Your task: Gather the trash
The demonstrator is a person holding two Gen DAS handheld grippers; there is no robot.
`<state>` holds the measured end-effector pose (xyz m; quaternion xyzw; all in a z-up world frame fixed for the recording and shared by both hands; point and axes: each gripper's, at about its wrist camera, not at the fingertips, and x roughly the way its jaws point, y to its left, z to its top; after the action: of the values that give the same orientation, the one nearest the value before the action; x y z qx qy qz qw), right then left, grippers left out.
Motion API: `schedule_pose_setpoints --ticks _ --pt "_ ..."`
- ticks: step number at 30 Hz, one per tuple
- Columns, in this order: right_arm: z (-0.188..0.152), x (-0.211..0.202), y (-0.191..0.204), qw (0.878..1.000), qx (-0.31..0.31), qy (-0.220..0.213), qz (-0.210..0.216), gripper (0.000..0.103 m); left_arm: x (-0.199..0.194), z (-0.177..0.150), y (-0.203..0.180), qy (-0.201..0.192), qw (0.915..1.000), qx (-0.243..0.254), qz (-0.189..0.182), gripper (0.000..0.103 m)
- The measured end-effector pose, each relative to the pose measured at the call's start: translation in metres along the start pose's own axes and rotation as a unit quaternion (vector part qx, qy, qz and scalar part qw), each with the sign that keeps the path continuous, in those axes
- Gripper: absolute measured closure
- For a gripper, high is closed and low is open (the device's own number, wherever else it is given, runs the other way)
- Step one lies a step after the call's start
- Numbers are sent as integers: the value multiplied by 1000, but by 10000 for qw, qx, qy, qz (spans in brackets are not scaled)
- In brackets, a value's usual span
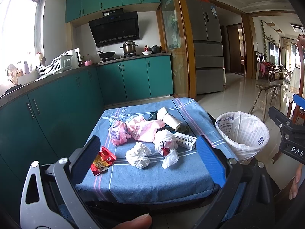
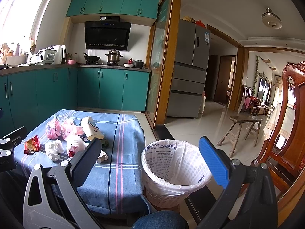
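Trash lies on a low table under a blue striped cloth (image 1: 144, 183): a red snack wrapper (image 1: 103, 160), a crumpled white tissue (image 1: 139, 154), pink plastic bags (image 1: 141, 129), a white bag (image 1: 165, 143), a paper cup (image 1: 169, 118) on its side and a small white box (image 1: 185, 140). A white bin (image 1: 242, 133) lined with a plastic bag stands at the table's right side. My left gripper (image 1: 148, 152) is open and empty above the table's near edge. My right gripper (image 2: 150, 148) is open and empty, above the bin (image 2: 175, 169).
Teal kitchen cabinets (image 1: 57, 105) run along the left and back. A grey fridge (image 1: 207, 51) stands behind a wooden door frame. A wooden stool (image 2: 244, 126) and a carved wooden chair (image 2: 286, 114) stand on the tiled floor at the right.
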<state>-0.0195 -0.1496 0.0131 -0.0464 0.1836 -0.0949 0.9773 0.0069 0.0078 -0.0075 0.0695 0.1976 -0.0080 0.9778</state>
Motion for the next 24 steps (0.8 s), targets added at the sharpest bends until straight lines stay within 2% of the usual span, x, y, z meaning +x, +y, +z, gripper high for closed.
schedule_pose_setpoints --ticks 12,14,16,19,20,24 --pt "-3 12 3 9999 42 117 58 3 19 -6 6 184 9998 -6 8 3" --pt "-4 18 4 9996 73 231 176 3 28 -6 24 223 9996 -136 76 3" --pt "-11 34 10 9974 79 627 360 3 38 -9 46 284 9987 -321 285 3" --pt "-23 59 29 9928 -146 1000 636 3 64 -24 93 667 9919 -637 876 3" --pt "-25 65 36 9916 -206 1066 708 3 69 -29 104 771 9898 -717 959 3" --pt "-33 97 75 9797 -263 1270 1528 3 92 -50 147 1106 9810 -1021 1226 4"
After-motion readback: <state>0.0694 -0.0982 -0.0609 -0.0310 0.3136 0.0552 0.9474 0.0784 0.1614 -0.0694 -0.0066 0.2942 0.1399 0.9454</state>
